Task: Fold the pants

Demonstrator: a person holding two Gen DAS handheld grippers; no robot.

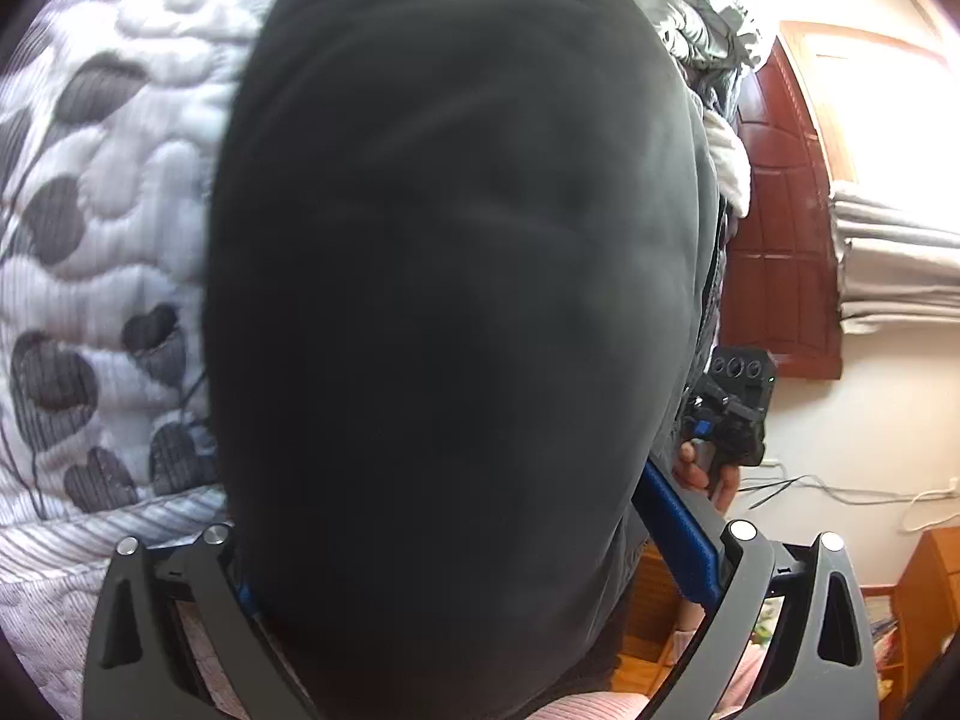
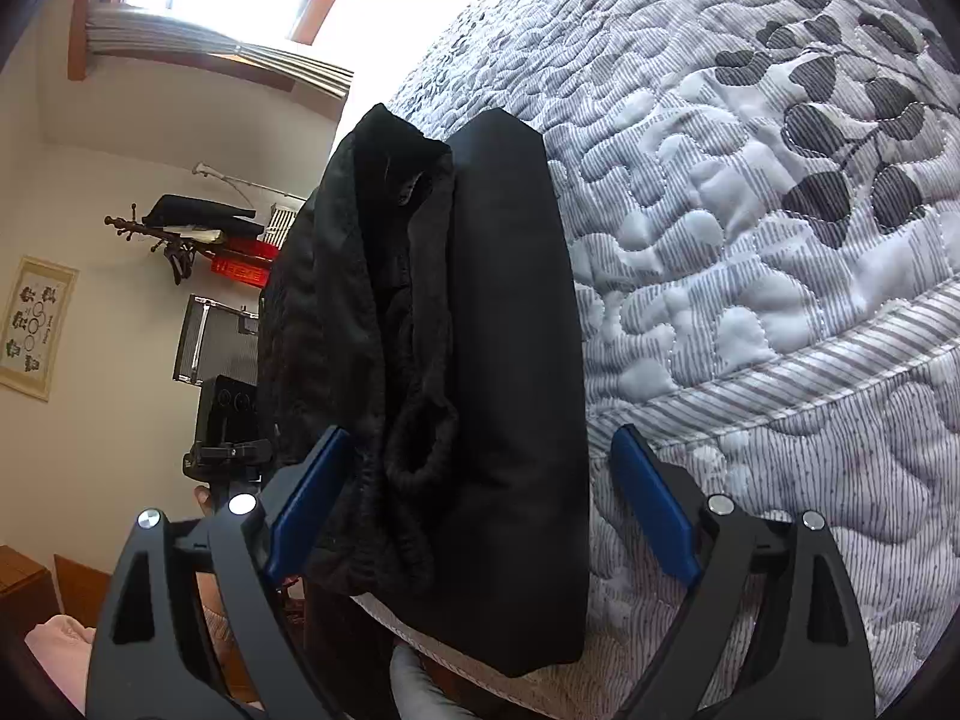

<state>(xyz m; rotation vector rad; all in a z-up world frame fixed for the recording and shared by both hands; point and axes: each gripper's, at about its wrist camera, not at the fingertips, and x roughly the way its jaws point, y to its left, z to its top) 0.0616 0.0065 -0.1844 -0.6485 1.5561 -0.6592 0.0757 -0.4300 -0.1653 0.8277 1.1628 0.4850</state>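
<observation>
The black pants are 1 soft, folded bundle, long and rounded, lying at the edge of the bed. Their stretchy waistband makes a small crinkly loop in the middle of the folds. Under them is 1 puffy quilt with thin gray stripes and dark leaf shapes stitched into it. The right gripper points down at the pants, and its 2 blue pads are spread wide, 1 on each side of the bundle. The left pad sits just beside the cloth and the right pad is apart from it. In the left view the pants fill nearly everything as a dark smooth blob. They cover the left gripper, so I cannot tell how its fingers stand. A hand holds the other tool nearby.
</observation>
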